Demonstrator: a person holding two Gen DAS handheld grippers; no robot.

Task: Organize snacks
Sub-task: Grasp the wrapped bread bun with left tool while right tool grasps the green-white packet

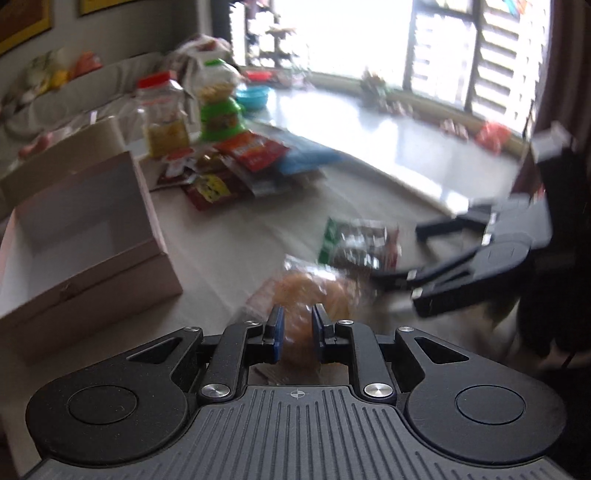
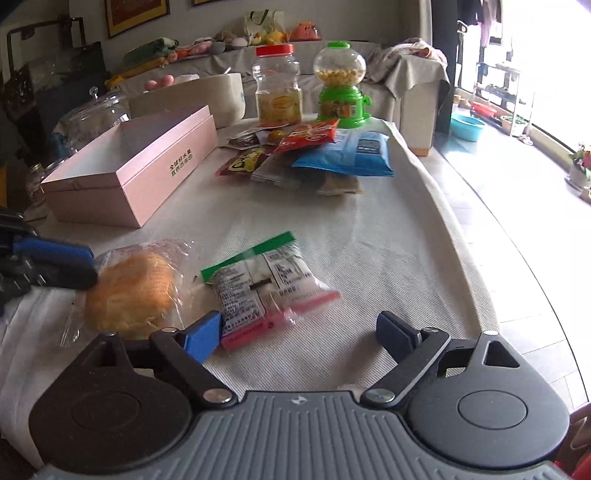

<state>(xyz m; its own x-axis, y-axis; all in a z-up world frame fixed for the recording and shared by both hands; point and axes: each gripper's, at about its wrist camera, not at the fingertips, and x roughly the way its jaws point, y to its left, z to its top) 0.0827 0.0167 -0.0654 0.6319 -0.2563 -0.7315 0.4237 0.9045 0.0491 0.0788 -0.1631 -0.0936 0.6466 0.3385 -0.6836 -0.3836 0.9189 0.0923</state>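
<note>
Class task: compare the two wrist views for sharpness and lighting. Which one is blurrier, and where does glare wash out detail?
Left wrist view: motion-blurred throughout, the window blown out white. Right wrist view: sharper, print legible on the pink box, glare only at the right edge; both bend straight lines, fisheye-style.

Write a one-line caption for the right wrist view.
Right gripper open over the green-topped packet; left gripper pinches the bagged bun.

Ribbed off-white woven tablecloth (image 2: 369,236), matt pink cardboard box (image 2: 147,173), crinkled clear plastic round the bread bun (image 2: 129,291), glossy foil snack packet (image 2: 266,284), and clear plastic jar (image 2: 277,88) with red lid.
</note>
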